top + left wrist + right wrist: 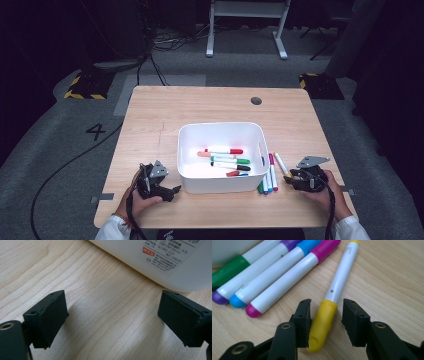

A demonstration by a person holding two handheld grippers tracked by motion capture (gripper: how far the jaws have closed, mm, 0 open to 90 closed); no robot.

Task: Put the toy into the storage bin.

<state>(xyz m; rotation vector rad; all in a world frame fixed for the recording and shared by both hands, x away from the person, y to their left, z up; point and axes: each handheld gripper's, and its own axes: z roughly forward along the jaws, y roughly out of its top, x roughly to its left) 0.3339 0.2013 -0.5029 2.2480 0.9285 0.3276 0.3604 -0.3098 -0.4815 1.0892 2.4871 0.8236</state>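
**Yellow marker lined up for pickup beside the bin**

High view: a white bin point(221, 131) sits in the middle of the wooden table point(150, 110) with several markers already inside it. Four more lie in a row on the table just off the bin's right wall, and the yellow marker point(281, 164) lies a little apart to their right. The right gripper point(294, 180) is at that marker's near end. The left gripper point(172, 192) rests low by the bin's front left corner, holding nothing.

Left gripper view: the jaws stand wide apart over bare wood, with the bin's labelled wall point(160, 260) just ahead of them. Nothing lies between them.

Right gripper view: the jaws straddle the yellow cap point(322, 323) of the marker, apart but not by much; the left one looks to be touching the cap, while a gap remains on the right. The marker lies flat on the table. The pink point(287, 277), blue point(274, 272), purple point(254, 271) and green point(234, 266) markers lie side by side to its left.

The step in hand looks like the grasp of the yellow marker, to join those in the bin. The next move likely calls for closing squarely on the cap, lifting clear of the pink marker, then carrying it over the bin's rim.
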